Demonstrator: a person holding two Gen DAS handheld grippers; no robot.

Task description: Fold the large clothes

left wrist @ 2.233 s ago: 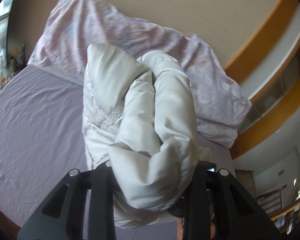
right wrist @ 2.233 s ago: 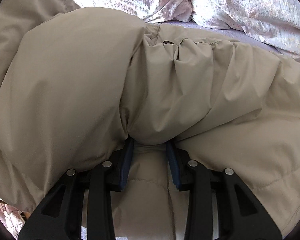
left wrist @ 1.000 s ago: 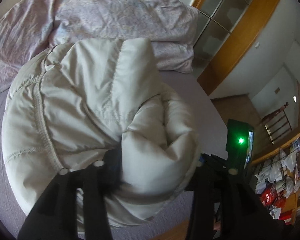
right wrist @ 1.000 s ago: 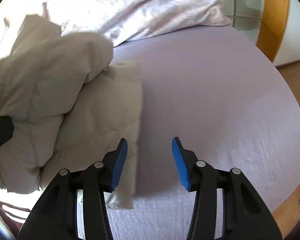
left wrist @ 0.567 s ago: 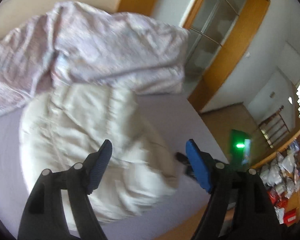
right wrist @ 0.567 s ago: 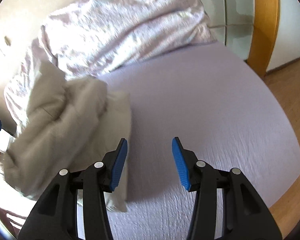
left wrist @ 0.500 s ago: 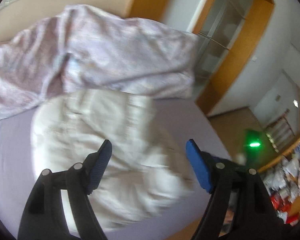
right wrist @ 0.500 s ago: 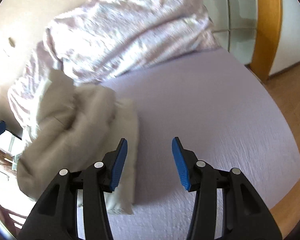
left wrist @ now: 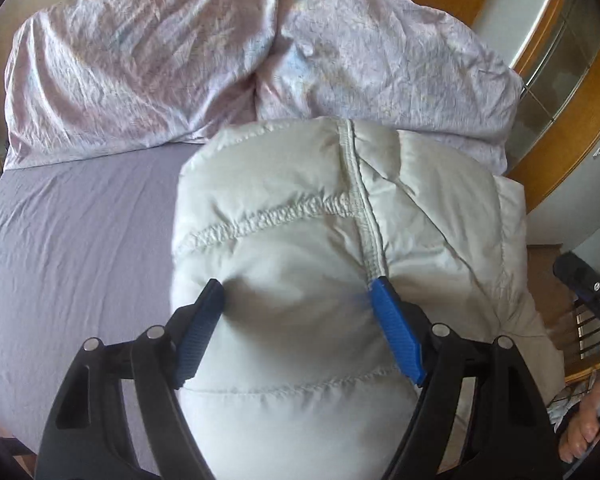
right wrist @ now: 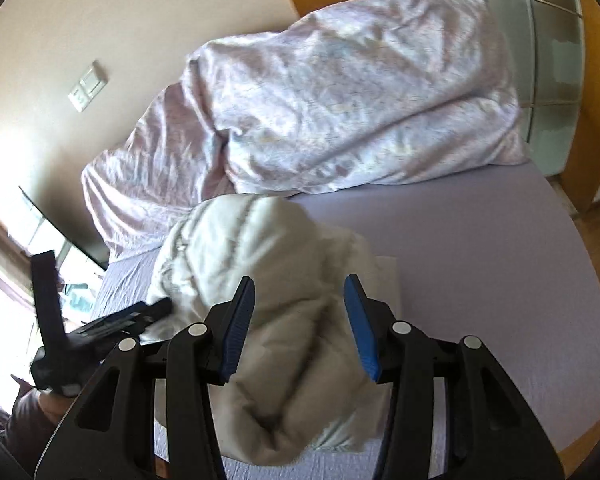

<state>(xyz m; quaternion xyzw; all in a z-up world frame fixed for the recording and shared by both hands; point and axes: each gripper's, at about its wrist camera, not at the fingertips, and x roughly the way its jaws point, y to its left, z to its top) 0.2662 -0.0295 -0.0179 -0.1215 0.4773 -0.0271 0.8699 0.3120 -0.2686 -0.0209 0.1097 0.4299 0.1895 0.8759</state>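
A pale grey puffer jacket lies bundled on the lilac bed sheet, near the bed's front edge. It also shows in the right wrist view. My left gripper is open, its blue pads set on either side of the jacket's top, holding nothing. My right gripper is open above the jacket's right end and holds nothing. The left gripper's black body shows at the jacket's left side in the right wrist view.
A crumpled pale pink duvet lies along the head of the bed, also in the right wrist view. A wooden door frame and glass panels stand at the right. Bare sheet lies right of the jacket.
Both grippers let go of the jacket, which dropped onto the sheet as a bundle. Both have since come back close over it with their jaws open.
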